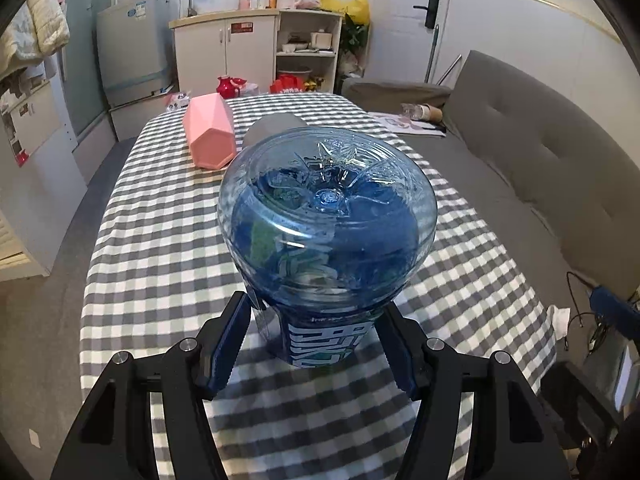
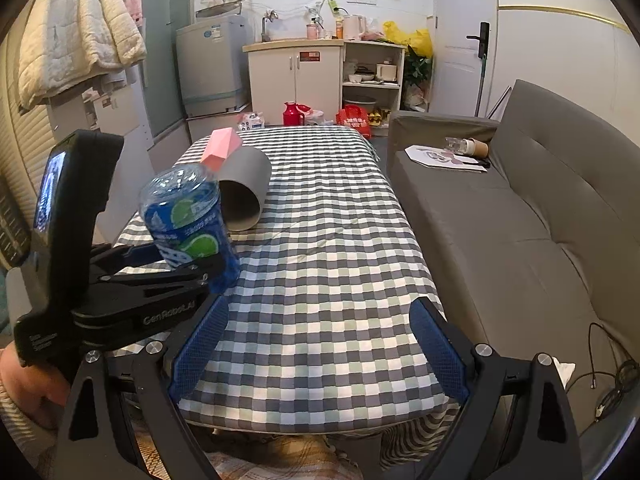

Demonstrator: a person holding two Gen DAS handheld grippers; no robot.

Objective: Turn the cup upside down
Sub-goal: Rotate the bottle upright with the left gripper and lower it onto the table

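Observation:
My left gripper (image 1: 316, 320) is shut on a blue see-through plastic cup (image 1: 326, 216). The cup's moulded base points up toward the camera and its mouth faces the checked tablecloth (image 1: 160, 240). In the right wrist view the same blue cup (image 2: 186, 220) leans slightly over the table's left side, clamped low down by the left gripper (image 2: 188, 258). Whether its rim touches the cloth I cannot tell. My right gripper (image 2: 320, 308) stands open above the table's near end, with nothing between its fingers.
A grey cup (image 2: 246, 188) lies on its side behind the blue one, with a pink hexagonal cup (image 1: 208, 132) lying next to it. A grey sofa (image 2: 520, 220) runs along the table's right side, with cables (image 2: 600, 380) on the floor. A hand (image 2: 24, 384) holds the left gripper's handle.

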